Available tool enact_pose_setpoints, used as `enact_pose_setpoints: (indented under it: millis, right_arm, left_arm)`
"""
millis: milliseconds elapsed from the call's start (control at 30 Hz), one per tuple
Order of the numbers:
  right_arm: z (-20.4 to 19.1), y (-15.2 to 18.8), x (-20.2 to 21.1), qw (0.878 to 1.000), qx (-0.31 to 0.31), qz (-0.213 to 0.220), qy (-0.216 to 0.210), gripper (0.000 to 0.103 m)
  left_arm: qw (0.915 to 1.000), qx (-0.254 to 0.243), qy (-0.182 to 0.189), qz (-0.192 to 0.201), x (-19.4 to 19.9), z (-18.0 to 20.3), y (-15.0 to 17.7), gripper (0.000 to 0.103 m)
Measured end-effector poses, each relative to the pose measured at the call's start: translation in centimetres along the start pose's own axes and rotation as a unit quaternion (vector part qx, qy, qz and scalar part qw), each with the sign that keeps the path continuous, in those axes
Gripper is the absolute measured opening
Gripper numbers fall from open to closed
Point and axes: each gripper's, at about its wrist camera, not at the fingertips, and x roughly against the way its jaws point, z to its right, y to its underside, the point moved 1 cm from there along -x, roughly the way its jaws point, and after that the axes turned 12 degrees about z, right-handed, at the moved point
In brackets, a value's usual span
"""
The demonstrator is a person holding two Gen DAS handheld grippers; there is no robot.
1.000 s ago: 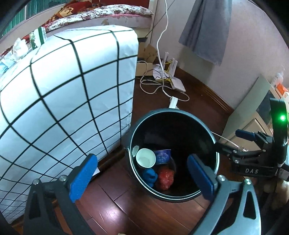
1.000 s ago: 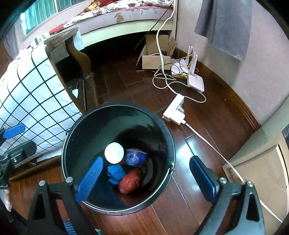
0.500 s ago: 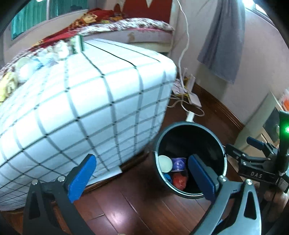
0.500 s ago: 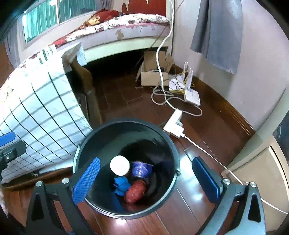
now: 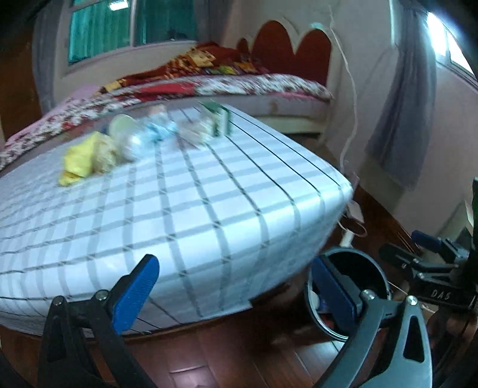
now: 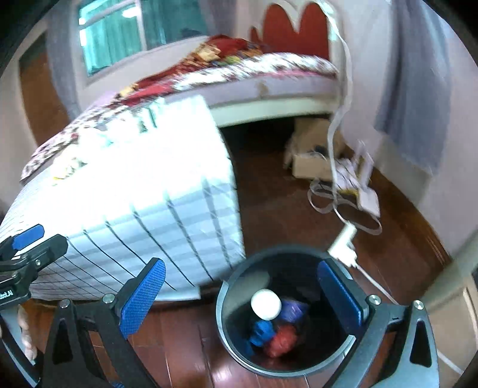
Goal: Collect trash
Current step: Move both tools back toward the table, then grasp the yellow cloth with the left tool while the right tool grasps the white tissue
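On the floor beside the bench corner: black bin (image 6: 282, 316), upright, on dark wood flooring (image 6: 269, 191).

Right wrist view looks straight into it: white cup (image 6: 266, 304), purple wrapper (image 6: 294, 307), blue scrap (image 6: 261, 328), red wad (image 6: 282, 343), all at the bottom, bunched together. Left wrist view only catches the bin (image 5: 373, 268) edge-on, mostly behind its own right finger; contents barely visible there.

Left view shows the bench top; the right view blows it out to white. Bench (image 5: 209, 209) has a white cloth with a dark grid. Trash at its far side in a row: yellow crumple (image 5: 85, 161), pale lid or cup (image 5: 122, 126), blue-and-clear bits (image 5: 158, 131), green-and-white box (image 5: 219, 119) standing upright. All motion-blurred, can't ID more closely.

Tongs: left tongs (image 5: 233, 294) released, jaws wide, nothing between the pads. Right tongs (image 6: 242, 297) released too, fully spread, nothing gripped; the bin only lines up behind them. Each view catches the other tongs at its edge: right tongs at the right edge of the left view, left tongs at the left edge of the right view. A bit of hand (image 6: 25, 337) shows at the lower left of the right view.

Room: bed (image 6: 269, 74) with patterned cover and red headboard (image 5: 286, 50) behind the bench, green-curtained window (image 5: 131, 27), grey curtain (image 5: 406, 119) on the right wall. Right view alone shows the cardboard box (image 6: 313, 161) under the bed end, white cable (image 6: 337, 119) tangle, power strip (image 6: 343, 241) near the bin.
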Motion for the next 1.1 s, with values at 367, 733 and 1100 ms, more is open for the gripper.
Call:
enact_pose_setpoints:
  millis: [367,733,1100]
  right_arm:
    - [-12.1,-8.1,-4.0,0.991,0.079,0.043,-0.103,0.096]
    - [-17.9,-13.6,-14.5,0.987,0.101,0.002,-0.125,0.079]
    - [-20.2,-14.1,-23.9,0.985,0.096,-0.075,-0.126,0.063]
  left_arm:
    - [0.9929,0.044,-0.102,0.041,-0.8,-11.8,-4.2,0.102]
    - [0.9886,0.072,-0.132,0.006,-6.9,-20.2,-6.2,0.089]
    - [0.9892,0.068,-0.119,-0.051,-14.2,-23.2,-7.0,0.073]
